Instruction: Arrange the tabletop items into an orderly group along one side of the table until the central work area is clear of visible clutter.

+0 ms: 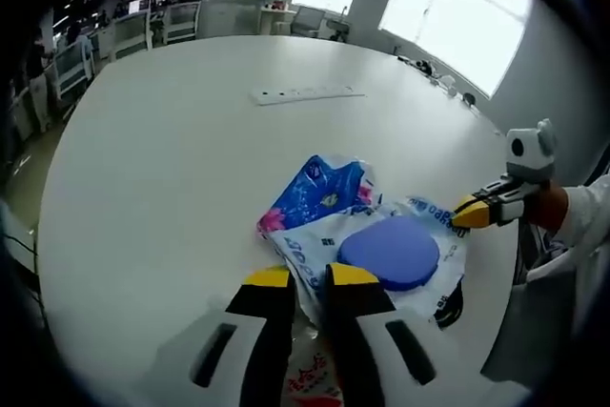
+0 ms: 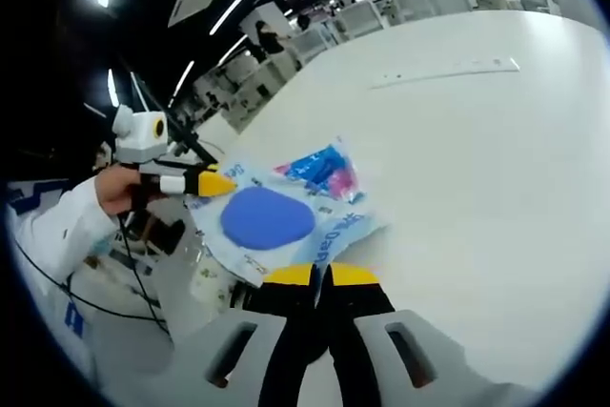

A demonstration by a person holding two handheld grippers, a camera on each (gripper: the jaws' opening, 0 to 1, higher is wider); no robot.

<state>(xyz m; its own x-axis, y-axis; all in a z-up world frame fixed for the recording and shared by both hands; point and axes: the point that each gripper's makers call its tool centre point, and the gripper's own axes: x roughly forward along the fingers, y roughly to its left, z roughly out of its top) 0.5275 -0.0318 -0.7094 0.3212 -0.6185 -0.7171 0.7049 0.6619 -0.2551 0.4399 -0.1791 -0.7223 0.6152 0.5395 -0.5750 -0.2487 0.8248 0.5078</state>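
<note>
We note left tool (image 1: 311,276) jaws clamped on near edge of plastic bag (image 1: 315,253); right tool (image 2: 321,275) likewise. Blue disc (image 2: 267,217) inside bag, just ahead. Power strip (image 1: 307,94) far across white counter (image 1: 162,169).

White table with a few things on it

On the large white table (image 1: 152,188) lie a white power strip (image 1: 307,94) farther out, and near the edge overlapping plastic packets (image 1: 324,199) with a blue disc (image 1: 389,253) on top.
</note>
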